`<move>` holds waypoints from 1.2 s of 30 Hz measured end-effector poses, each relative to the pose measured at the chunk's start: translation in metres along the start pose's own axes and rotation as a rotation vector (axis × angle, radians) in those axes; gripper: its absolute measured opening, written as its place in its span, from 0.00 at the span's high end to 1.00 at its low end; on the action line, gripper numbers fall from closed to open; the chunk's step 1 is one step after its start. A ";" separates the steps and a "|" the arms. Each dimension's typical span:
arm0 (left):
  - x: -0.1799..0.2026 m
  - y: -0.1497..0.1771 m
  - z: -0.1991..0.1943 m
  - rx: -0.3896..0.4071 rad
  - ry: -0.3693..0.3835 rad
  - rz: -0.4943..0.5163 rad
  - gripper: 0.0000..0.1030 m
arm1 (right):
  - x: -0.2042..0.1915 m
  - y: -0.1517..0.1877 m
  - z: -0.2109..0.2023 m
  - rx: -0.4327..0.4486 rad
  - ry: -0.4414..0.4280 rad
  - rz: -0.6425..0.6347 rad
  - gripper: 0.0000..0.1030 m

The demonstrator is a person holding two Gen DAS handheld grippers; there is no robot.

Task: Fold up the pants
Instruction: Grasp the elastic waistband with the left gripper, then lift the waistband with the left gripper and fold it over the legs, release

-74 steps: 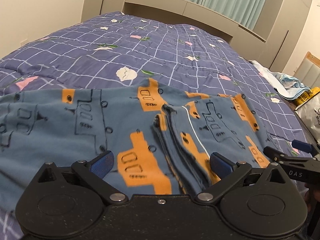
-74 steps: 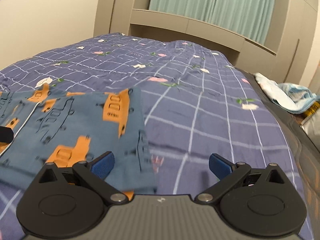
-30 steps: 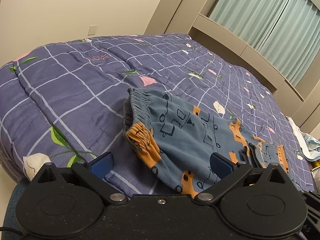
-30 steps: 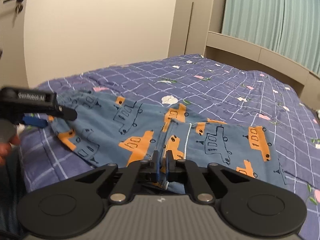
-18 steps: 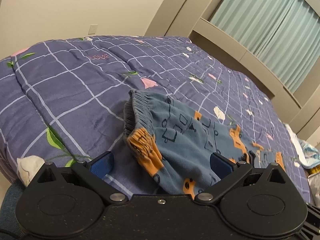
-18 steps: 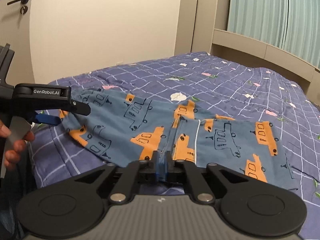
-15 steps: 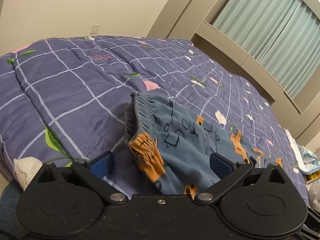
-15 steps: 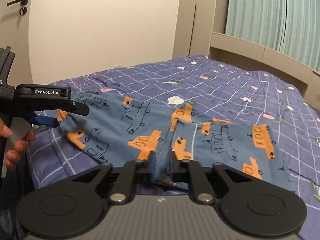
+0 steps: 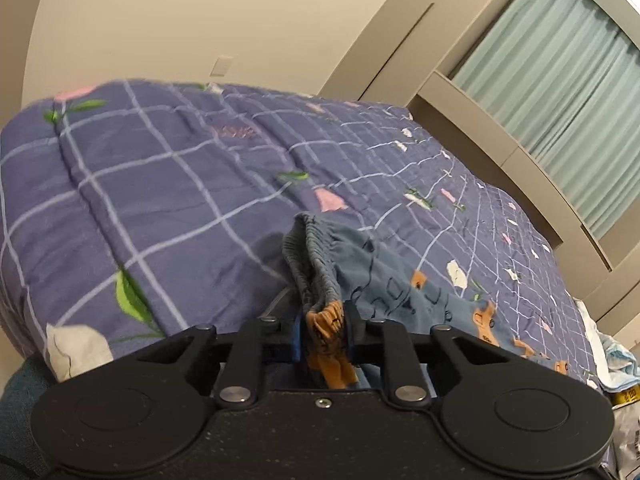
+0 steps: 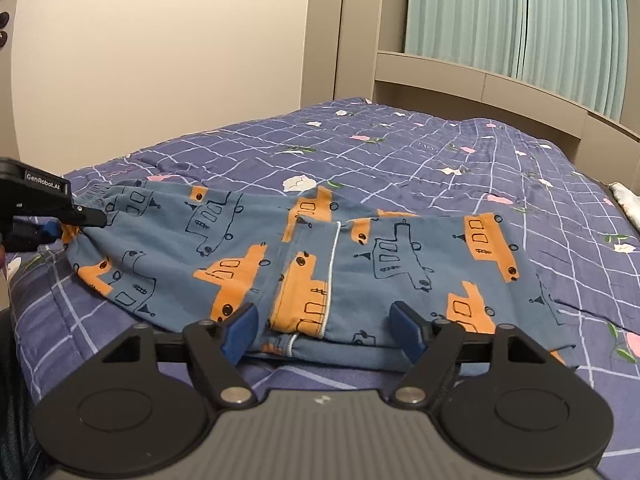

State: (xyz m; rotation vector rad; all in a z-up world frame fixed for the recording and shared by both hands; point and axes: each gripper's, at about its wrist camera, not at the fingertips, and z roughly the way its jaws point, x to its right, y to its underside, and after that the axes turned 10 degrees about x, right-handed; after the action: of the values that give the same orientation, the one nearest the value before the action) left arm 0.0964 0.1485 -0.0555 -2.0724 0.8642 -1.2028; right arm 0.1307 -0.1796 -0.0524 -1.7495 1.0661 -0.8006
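Blue pants (image 10: pixel 360 264) printed with orange trucks lie on the bed, with the leg end folded back over the middle. In the left wrist view my left gripper (image 9: pixel 324 332) is closing on the bunched elastic waistband of the pants (image 9: pixel 384 280), and its pads press the orange and blue fabric. The right wrist view shows that same left gripper (image 10: pixel 76 224) at the waistband corner on the far left. My right gripper (image 10: pixel 324 326) is opening. The near folded edge with its white piping lies between the blue pads (image 10: pixel 404 330), which stand apart from it.
A purple checked quilt (image 9: pixel 180 184) covers the bed. A beige headboard shelf (image 10: pixel 480 84) and green curtains (image 10: pixel 520 20) stand behind it. Pale cloth (image 9: pixel 616 360) and a bag lie off the bed's right side.
The left jaws have come together on the waistband, which now stands bunched up. The right jaws, shut on the folded edge before, have spread apart and sunk a little.
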 end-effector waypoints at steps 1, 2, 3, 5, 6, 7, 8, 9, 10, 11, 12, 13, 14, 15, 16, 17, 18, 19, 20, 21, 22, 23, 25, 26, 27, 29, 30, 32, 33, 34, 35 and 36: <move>0.003 -0.002 -0.002 0.009 0.007 0.007 0.82 | 0.002 0.000 -0.001 0.004 -0.004 0.007 0.21; 0.007 -0.004 -0.005 0.020 0.018 0.015 0.82 | 0.003 0.000 -0.001 0.009 -0.007 0.015 0.20; 0.012 -0.007 -0.008 0.031 0.031 0.030 0.82 | 0.004 0.000 -0.002 0.014 -0.010 0.024 0.20; 0.026 -0.011 -0.013 0.052 0.059 0.066 0.82 | 0.008 -0.001 -0.004 0.025 -0.005 0.034 0.20; 0.033 -0.014 -0.015 0.059 0.078 0.086 0.82 | 0.009 -0.002 -0.005 0.031 -0.001 0.035 0.19; 0.044 -0.016 -0.018 0.069 0.101 0.110 0.82 | 0.011 -0.002 -0.007 0.039 0.005 0.034 0.19; 0.053 -0.018 -0.020 0.077 0.122 0.130 0.82 | 0.014 -0.002 -0.009 0.044 0.007 0.034 0.17; 0.064 -0.020 -0.022 0.084 0.148 0.151 0.82 | 0.016 -0.002 -0.010 0.048 0.009 0.035 0.17; 0.074 -0.020 -0.023 0.090 0.173 0.168 0.82 | 0.020 -0.003 -0.011 0.052 0.014 0.036 0.16; 0.086 -0.021 -0.025 0.093 0.203 0.191 0.82 | 0.022 -0.003 -0.013 0.054 0.021 0.034 0.16; 0.097 -0.021 -0.026 0.093 0.229 0.211 0.82 | 0.024 -0.003 -0.014 0.056 0.032 0.027 0.16; 0.108 -0.021 -0.027 0.094 0.256 0.232 0.82 | 0.027 -0.002 -0.016 0.058 0.044 0.019 0.15; 0.121 -0.019 -0.027 0.095 0.284 0.252 0.82 | 0.031 -0.002 -0.018 0.062 0.053 0.015 0.14; 0.133 -0.018 -0.027 0.094 0.311 0.270 0.82 | 0.036 -0.002 -0.021 0.068 0.058 0.017 0.13; 0.145 -0.016 -0.027 0.091 0.337 0.288 0.82 | 0.040 -0.001 -0.023 0.073 0.065 0.019 0.10; 0.156 -0.013 -0.026 0.087 0.359 0.305 0.82 | 0.045 -0.001 -0.025 0.078 0.076 0.018 0.07; 0.168 -0.010 -0.025 0.081 0.384 0.325 0.82 | 0.049 -0.001 -0.027 0.083 0.091 0.016 0.06; 0.179 -0.007 -0.024 0.075 0.405 0.346 0.82 | 0.053 0.001 -0.029 0.086 0.104 0.014 0.05; 0.191 -0.001 -0.023 0.065 0.428 0.371 0.82 | 0.058 0.002 -0.031 0.088 0.116 0.013 0.03; 0.202 0.004 -0.021 0.054 0.447 0.395 0.82 | 0.063 0.003 -0.033 0.090 0.129 0.015 0.03; 0.213 0.010 -0.019 0.040 0.464 0.425 0.82 | 0.067 0.004 -0.035 0.092 0.140 0.016 0.02; 0.225 0.017 -0.016 0.023 0.477 0.459 0.82 | 0.072 0.006 -0.037 0.094 0.154 0.017 0.01; 0.243 0.034 -0.009 -0.014 0.504 0.508 0.82 | 0.081 0.010 -0.042 0.091 0.179 0.017 0.01; 0.250 0.041 -0.005 -0.035 0.516 0.523 0.82 | 0.086 0.012 -0.043 0.087 0.192 0.016 0.01; 0.255 0.048 -0.002 -0.055 0.529 0.537 0.82 | 0.090 0.014 -0.045 0.083 0.205 0.015 0.01; 0.269 0.065 0.004 -0.086 0.555 0.572 0.82 | 0.098 0.019 -0.051 0.077 0.232 0.019 0.00; 0.276 0.072 0.008 -0.099 0.565 0.590 0.82 | 0.101 0.022 -0.054 0.074 0.241 0.023 0.00; 0.286 0.086 0.014 -0.123 0.577 0.621 0.82 | 0.108 0.026 -0.059 0.070 0.257 0.033 0.00; 0.291 0.093 0.017 -0.134 0.579 0.633 0.82 | 0.111 0.028 -0.062 0.069 0.263 0.039 0.00; 0.296 0.099 0.020 -0.143 0.581 0.643 0.82 | 0.114 0.031 -0.064 0.066 0.267 0.045 0.00; 0.299 0.105 0.022 -0.150 0.583 0.652 0.82 | 0.117 0.033 -0.066 0.065 0.271 0.051 0.00; 0.302 0.111 0.025 -0.159 0.582 0.664 0.82 | 0.118 0.035 -0.067 0.066 0.273 0.058 0.00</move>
State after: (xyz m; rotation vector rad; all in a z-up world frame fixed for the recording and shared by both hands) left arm 0.2069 -0.1482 0.0057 -1.3353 1.7875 -1.3740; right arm 0.1116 -0.3187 -0.0509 -1.5771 1.2495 -1.0476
